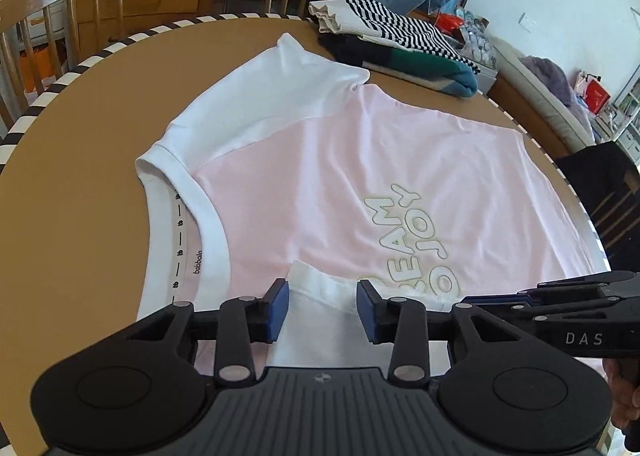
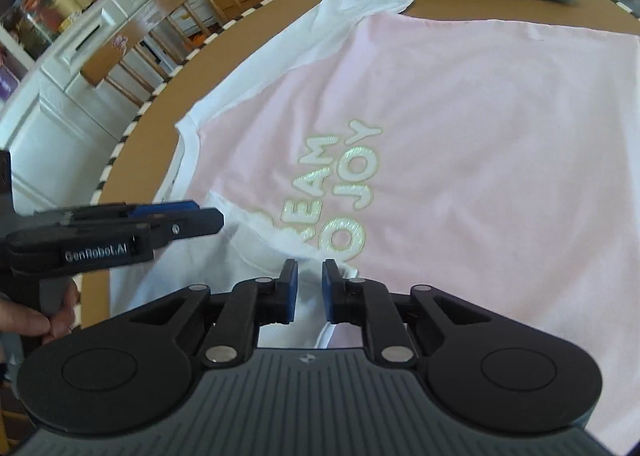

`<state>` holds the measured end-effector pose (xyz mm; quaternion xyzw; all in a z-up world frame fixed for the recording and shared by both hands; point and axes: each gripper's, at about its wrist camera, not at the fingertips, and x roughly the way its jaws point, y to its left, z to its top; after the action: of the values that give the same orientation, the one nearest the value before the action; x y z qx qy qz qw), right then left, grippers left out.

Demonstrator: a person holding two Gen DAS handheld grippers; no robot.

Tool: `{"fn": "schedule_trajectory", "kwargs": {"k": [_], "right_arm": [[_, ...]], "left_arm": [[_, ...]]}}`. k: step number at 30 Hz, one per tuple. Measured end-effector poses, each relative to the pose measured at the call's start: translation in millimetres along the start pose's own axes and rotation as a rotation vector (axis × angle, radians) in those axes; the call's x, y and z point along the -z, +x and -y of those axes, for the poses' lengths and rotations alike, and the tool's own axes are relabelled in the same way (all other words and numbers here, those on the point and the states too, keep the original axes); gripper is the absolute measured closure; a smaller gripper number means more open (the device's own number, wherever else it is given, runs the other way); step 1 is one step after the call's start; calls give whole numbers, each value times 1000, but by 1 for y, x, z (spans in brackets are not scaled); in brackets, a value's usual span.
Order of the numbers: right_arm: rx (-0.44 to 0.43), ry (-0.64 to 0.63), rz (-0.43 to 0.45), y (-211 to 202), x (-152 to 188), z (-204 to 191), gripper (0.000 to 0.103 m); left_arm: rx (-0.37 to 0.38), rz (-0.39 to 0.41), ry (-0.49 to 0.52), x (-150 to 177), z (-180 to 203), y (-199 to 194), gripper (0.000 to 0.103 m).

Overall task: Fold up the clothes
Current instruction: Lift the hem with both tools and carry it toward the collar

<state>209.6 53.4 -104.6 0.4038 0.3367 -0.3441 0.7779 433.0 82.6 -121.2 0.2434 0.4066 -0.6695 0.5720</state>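
While the pink cotton T-shirt with white sleeves (image 1: 360, 160) lies flat on the round brown table (image 1: 80, 184), we hold our left gripper (image 1: 322, 310) and right gripper (image 2: 309, 290) released, empty, above its folded-in near white sleeve (image 1: 320, 288).

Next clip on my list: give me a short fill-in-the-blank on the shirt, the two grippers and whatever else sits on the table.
1. The T-shirt has a pink body and ___ sleeves.
2. The near sleeve lies folded over the ___ of the shirt.
3. Both the left gripper and the right gripper have their jaws ___.
4. The topmost garment in the stack of folded clothes on the table is ___.

Missing words: white; printed lettering; open; striped
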Motion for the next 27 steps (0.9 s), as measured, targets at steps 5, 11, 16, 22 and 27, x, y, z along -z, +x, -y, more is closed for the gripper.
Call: {"fn": "schedule_trajectory", "kwargs": {"k": [5,11,16,22,27], "right_arm": [[-74,120,47,-14,-59,34,85],[-87,368,258,12,-183,104,85],[-61,447,169,81,-234,137,83],[-100,524,142,123,-244,155,84],[-131,541,148,128,-247,157,82]], "left_arm": [[83,9,-51,-56,-25,-12,52],[8,110,56,-202,-47,35,36],[-25,18,86,-280,-61,120,41],[63,-45,6,-316,-76,187,48],[103,-76,-36,-322,-84,210,48]]}}
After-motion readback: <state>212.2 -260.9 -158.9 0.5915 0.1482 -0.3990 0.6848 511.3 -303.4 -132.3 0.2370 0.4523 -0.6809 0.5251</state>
